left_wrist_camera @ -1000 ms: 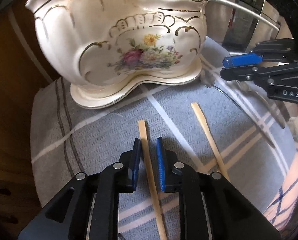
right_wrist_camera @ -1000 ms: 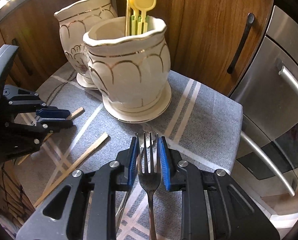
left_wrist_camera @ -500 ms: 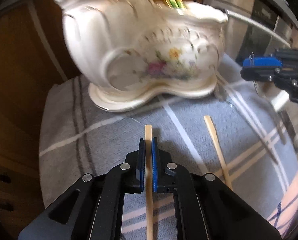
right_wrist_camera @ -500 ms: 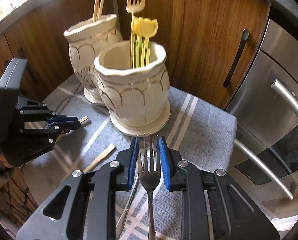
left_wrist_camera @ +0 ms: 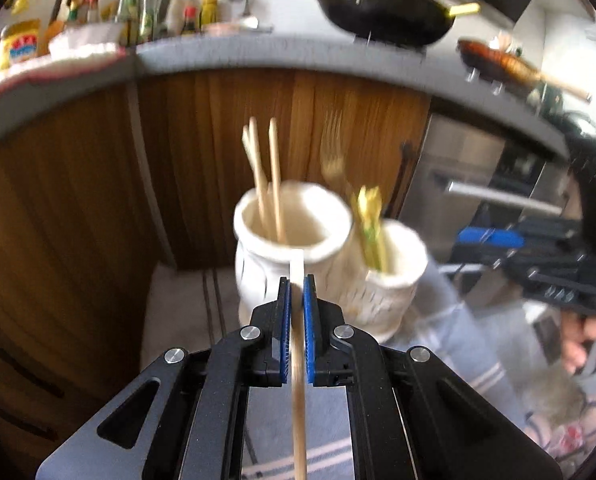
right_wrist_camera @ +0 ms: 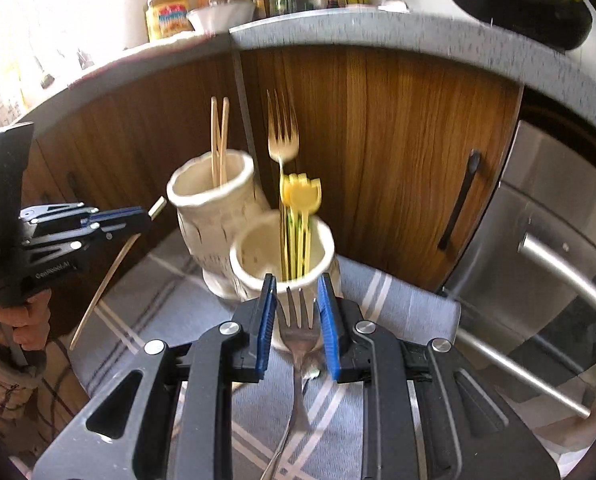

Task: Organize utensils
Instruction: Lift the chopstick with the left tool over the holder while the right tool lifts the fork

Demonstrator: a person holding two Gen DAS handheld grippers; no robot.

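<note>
My left gripper (left_wrist_camera: 297, 292) is shut on a wooden chopstick (left_wrist_camera: 299, 400), held in the air just in front of a cream pot (left_wrist_camera: 258, 272) that has wooden chopsticks (left_wrist_camera: 276, 184) standing in it. The same gripper (right_wrist_camera: 138, 216) and its chopstick (right_wrist_camera: 110, 276) show at the left of the right wrist view. My right gripper (right_wrist_camera: 297, 304) is shut on a silver fork (right_wrist_camera: 298, 320), tines forward, close before a second cream pot (right_wrist_camera: 254, 256). That pot holds yellow picks (right_wrist_camera: 300, 196) and a gold fork (right_wrist_camera: 283, 132).
Both pots stand on a grey checked cloth (right_wrist_camera: 378, 292). Behind them are wooden cabinet doors (right_wrist_camera: 378, 140) and a grey counter (right_wrist_camera: 378, 28) with bottles and a black wok (left_wrist_camera: 386, 12). A steel oven front (right_wrist_camera: 546, 248) with bar handles is at the right. A hand (right_wrist_camera: 2, 320) holds the left gripper.
The left jaws closed on the chopstick. Both grippers then rose off the cloth with their utensils and now face the pot mouths from higher up.
</note>
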